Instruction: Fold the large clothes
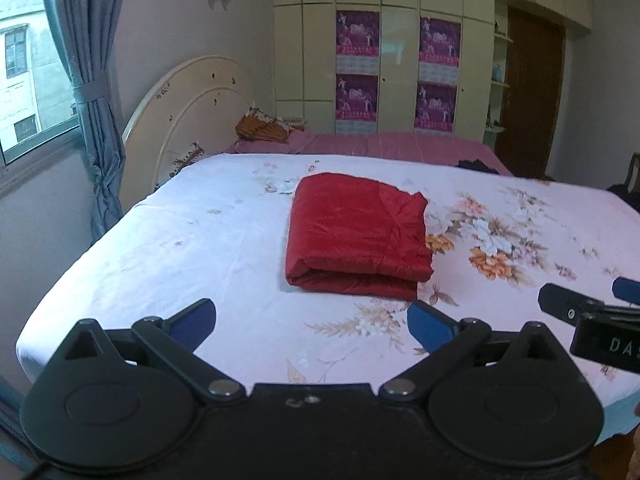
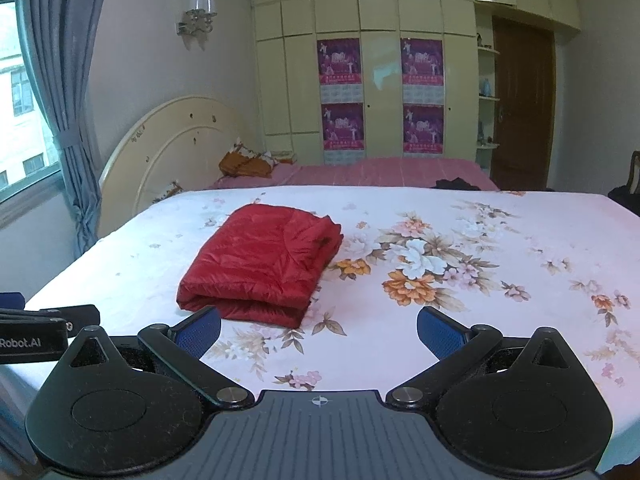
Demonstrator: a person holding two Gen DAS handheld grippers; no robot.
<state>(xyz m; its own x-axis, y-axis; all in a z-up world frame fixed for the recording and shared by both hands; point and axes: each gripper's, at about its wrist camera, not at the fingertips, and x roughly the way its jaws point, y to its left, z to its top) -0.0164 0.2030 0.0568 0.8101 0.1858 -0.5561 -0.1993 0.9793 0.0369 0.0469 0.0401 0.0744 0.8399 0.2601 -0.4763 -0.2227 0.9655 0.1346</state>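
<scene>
Two blue-padded fingers are seen spread wide in the left wrist view, where the left gripper is held released above the near edge of the bed, with nothing between its jaws. It is tilted down toward the flowered sheet. The red garment is laid folded into a thick rectangle on the middle of the sheet, beyond the fingertips and apart from them. Part of the right gripper is seen at the right edge, beside the left one and above the sheet. A headboard is set against the wall to the left, a wardrobe behind the bed.

In the right wrist view, the right gripper is likewise held released and empty, pointed down over the near edge of the bed. The red garment is seen ahead and to the left, its near fold just beyond the left fingertip, untouched. A piece of the left gripper is seen at the left edge.
</scene>
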